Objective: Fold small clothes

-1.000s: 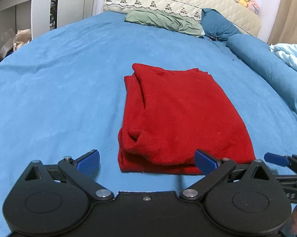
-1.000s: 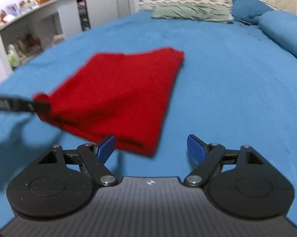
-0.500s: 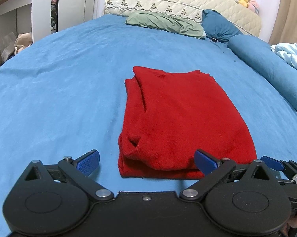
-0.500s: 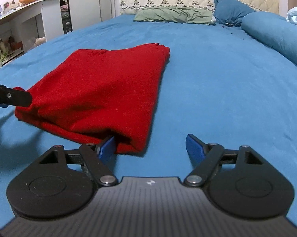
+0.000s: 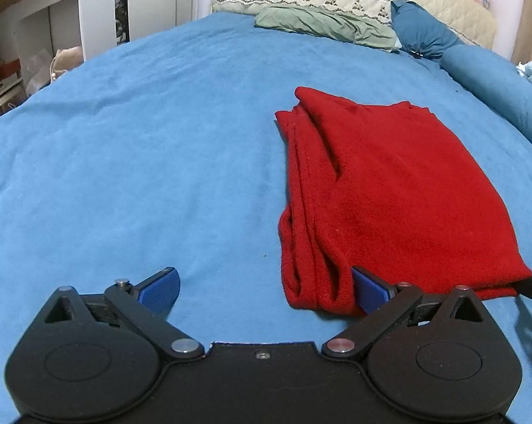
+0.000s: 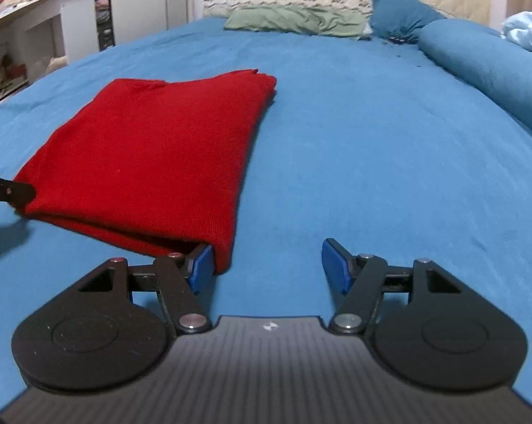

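Garment: red knitted garment [image 5: 389, 190] lies folded into a long stack on the blue bed cover [image 5: 142, 162], about in the middle of the bed, with its short near edge facing both tools.
Left gripper [image 5: 266, 288]: fingers spread wide; its right pad [image 5: 370, 288] is at the near left corner of the garment and looks to touch it, the other pad is over bare cover. Nothing is pinched.
Right gripper [image 6: 271, 263]: also spread wide; its left pad [image 6: 200, 263] sits right at the near right corner, partly under the hanging edge. The other pad [image 6: 334, 265] is over bare cover.
Reason for this placing: I judge that one tool at each near corner prepares the next fold, so the near edge can be lifted evenly and carried toward the far edge.
Far things: green pillow [image 5: 322, 26] and dark blue bolster [image 5: 495, 81] are well apart from the work.
Hard to see: whether each inner pad goes between the layers or only below them cannot be told. The number of layers is unclear. The person's hands are out of view.
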